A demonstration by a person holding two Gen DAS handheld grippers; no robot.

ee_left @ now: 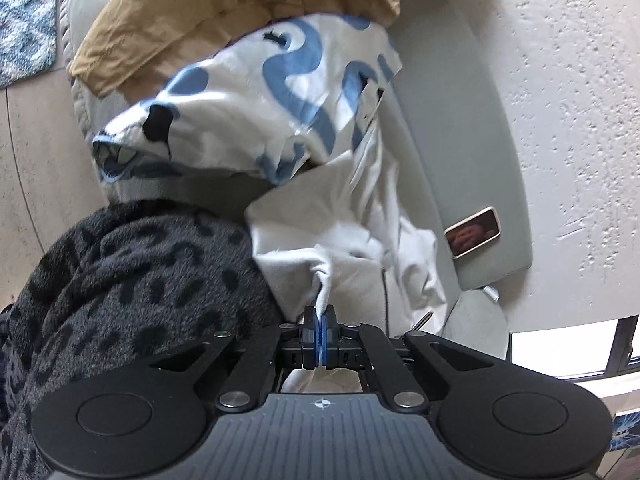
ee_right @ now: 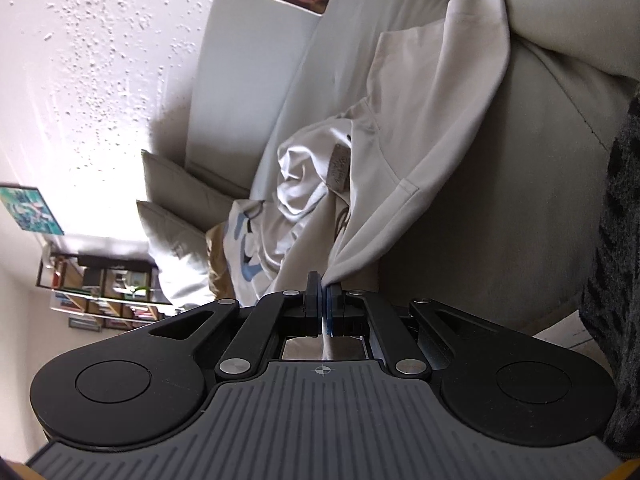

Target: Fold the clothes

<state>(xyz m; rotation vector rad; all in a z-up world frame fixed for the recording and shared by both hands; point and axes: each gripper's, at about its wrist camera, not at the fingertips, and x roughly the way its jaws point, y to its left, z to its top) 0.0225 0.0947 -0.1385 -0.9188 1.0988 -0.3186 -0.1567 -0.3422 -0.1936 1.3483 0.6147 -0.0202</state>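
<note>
Both fingers pinching white garment.

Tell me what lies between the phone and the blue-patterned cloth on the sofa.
In the left wrist view, bare grey sofa backrest and part of the white garment lie between the phone and the blue-patterned cloth.

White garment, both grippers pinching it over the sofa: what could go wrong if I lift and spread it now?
1. The left gripper holds only a thin bunched tip of the white garment; it may slip out under tension.
2. The blue-patterned cloth lies on the garment's far part and could be dragged along.
3. The phone on the sofa sits close to the fabric and might get swept off.
</note>
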